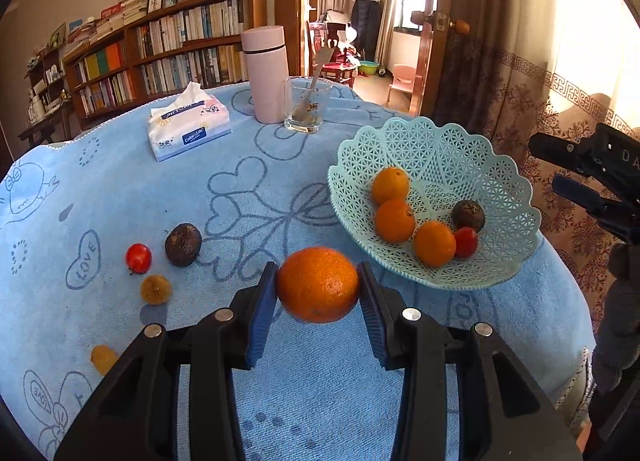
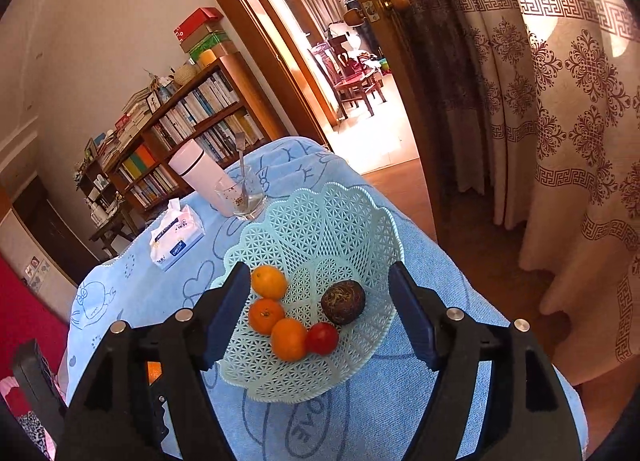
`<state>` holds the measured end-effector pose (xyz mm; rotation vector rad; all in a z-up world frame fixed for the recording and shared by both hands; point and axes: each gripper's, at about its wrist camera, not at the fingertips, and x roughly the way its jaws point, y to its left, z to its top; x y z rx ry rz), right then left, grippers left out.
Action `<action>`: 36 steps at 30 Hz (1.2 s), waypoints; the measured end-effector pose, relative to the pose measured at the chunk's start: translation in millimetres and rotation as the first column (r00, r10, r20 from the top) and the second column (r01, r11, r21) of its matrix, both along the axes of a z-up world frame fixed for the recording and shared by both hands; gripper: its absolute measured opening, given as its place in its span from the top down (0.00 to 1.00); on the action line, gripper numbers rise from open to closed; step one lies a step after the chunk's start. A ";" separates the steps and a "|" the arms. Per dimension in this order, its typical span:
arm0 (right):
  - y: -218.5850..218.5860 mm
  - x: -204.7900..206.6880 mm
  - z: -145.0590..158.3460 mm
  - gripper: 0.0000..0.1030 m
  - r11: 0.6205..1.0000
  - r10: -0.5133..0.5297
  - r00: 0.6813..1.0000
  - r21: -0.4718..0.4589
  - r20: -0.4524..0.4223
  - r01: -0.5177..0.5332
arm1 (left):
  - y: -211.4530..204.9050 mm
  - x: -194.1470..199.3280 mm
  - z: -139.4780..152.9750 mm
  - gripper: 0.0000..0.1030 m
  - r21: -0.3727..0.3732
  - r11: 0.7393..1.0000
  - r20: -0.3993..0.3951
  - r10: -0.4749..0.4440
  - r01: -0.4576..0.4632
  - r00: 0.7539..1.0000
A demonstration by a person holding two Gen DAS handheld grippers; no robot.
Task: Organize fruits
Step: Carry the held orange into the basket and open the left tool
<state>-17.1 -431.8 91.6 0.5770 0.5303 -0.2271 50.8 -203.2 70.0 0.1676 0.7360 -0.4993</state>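
The left tongs [image 1: 318, 285] are gripping a large orange [image 1: 317, 284] between their blue pads, holding it above the blue-towelled desk [image 1: 248, 189], near the front rim of the basket. The right tongs [image 2: 320, 313] are standing open with nothing between them, hanging over the pale green lattice basket [image 2: 320, 221]. The basket is holding three small oranges [image 2: 269, 281], a dark passion fruit [image 2: 343, 302] and a red tomato [image 2: 322, 338]. Lying loose on the desk, well apart from the basket, are another passion fruit [image 1: 183, 244], a second tomato [image 1: 138, 258] and two small yellowish fruits [image 1: 155, 290].
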 end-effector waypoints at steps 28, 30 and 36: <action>6.3 -3.0 6.4 0.28 1.000 -0.011 1.000 -0.011 0.020 0.012 | 5.7 24.2 15.4 0.23 -0.143 0.989 -0.006 0.036 -0.037 0.999; 8.4 -2.9 7.2 0.28 1.000 -0.008 1.000 -0.015 0.023 0.008 | 17.2 24.3 18.9 0.22 -0.142 0.988 0.005 0.066 -0.065 0.998; 16.0 -2.7 9.9 0.28 1.000 0.008 0.999 -0.024 0.035 -0.007 | 54.0 22.0 30.1 0.16 -0.145 0.979 0.045 0.151 -0.143 0.988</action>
